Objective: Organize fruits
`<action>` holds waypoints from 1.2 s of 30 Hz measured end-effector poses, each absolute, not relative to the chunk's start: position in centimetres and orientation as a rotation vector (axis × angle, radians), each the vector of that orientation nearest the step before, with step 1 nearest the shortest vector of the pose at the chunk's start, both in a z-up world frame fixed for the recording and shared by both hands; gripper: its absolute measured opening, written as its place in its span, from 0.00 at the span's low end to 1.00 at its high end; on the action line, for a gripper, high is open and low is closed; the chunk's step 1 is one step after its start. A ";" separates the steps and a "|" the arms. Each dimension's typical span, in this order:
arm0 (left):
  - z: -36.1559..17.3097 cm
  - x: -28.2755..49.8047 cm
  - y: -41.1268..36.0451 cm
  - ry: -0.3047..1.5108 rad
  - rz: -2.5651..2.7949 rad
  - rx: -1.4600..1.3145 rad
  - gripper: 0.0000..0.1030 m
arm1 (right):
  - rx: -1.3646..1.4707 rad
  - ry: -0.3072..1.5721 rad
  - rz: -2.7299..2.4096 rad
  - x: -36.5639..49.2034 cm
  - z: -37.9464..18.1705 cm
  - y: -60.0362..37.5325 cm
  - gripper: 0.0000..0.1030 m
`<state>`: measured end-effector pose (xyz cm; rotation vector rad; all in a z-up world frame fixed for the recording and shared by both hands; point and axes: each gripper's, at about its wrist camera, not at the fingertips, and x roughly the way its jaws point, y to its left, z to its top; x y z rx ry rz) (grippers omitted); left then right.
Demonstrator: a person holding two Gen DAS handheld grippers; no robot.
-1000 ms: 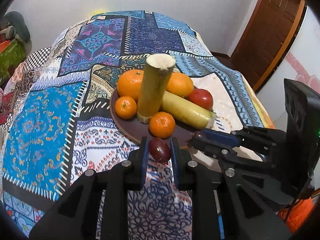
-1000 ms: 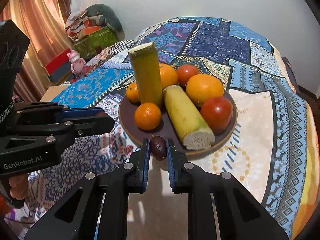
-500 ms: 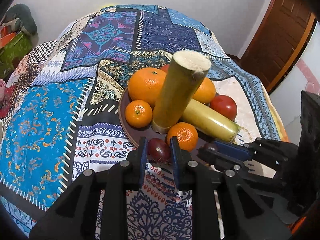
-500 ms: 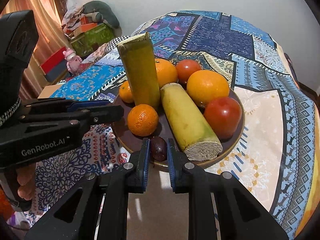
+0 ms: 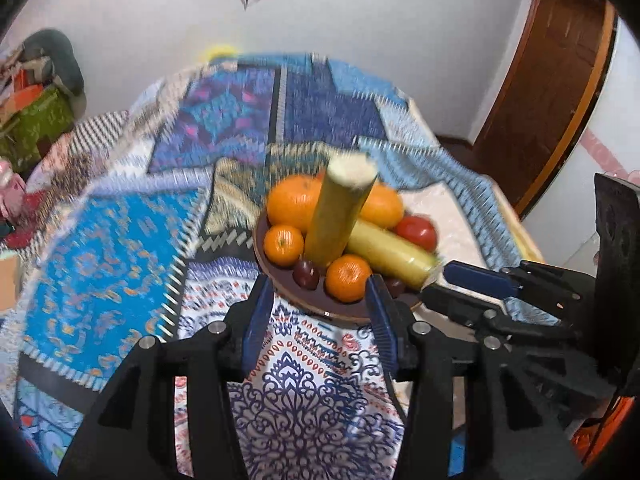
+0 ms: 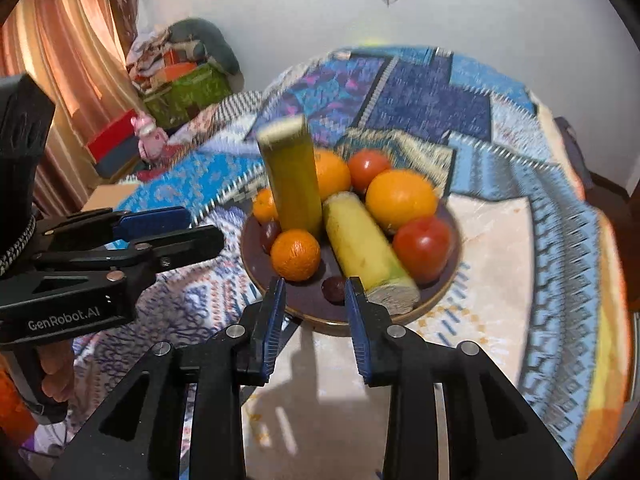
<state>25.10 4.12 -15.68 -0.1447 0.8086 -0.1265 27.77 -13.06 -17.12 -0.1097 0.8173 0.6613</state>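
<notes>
Fruit is gathered on the brown plate point(image 6: 448, 284) that sits on the patterned cloth point(image 5: 108, 248): oranges, tomatoes, two yellow-green stalks, one upright and one lying, and two small dark plums. The left gripper point(image 5: 318, 300) has its jaws opening and empty; its plum point(image 5: 306, 273) rests on the plate's near side beside a small orange point(image 5: 349, 278). The right gripper point(image 6: 314, 298) is opening too, and its plum point(image 6: 334, 289) lies on the plate just ahead of the fingertips, next to the lying stalk point(image 6: 368, 250), with no pad pressing it. This looks like the release step of both placements. Next, each hand likely needs to back away without nudging the plums, then look for any fruit not yet on the plate.
</notes>
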 end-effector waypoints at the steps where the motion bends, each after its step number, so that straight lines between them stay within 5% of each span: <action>1: -14.5 24.4 4.1 0.778 -0.123 -0.141 0.46 | -0.101 0.794 0.655 27.3 -16.1 -13.6 0.27; 18: 2.2 9.3 1.9 0.303 -0.122 -0.084 0.47 | 0.001 0.337 0.598 13.8 -0.5 -19.3 0.34; 21: 2.8 7.3 1.5 0.280 -0.128 -0.082 0.58 | 0.021 0.297 0.587 12.1 0.2 -19.5 0.42; 29: 2.9 4.6 1.4 0.242 -0.098 -0.071 0.86 | 0.005 0.232 0.507 10.0 0.1 -19.3 0.83; 36: 2.7 3.8 1.2 0.225 -0.078 -0.051 0.99 | -0.004 0.197 0.451 9.4 0.0 -19.2 1.00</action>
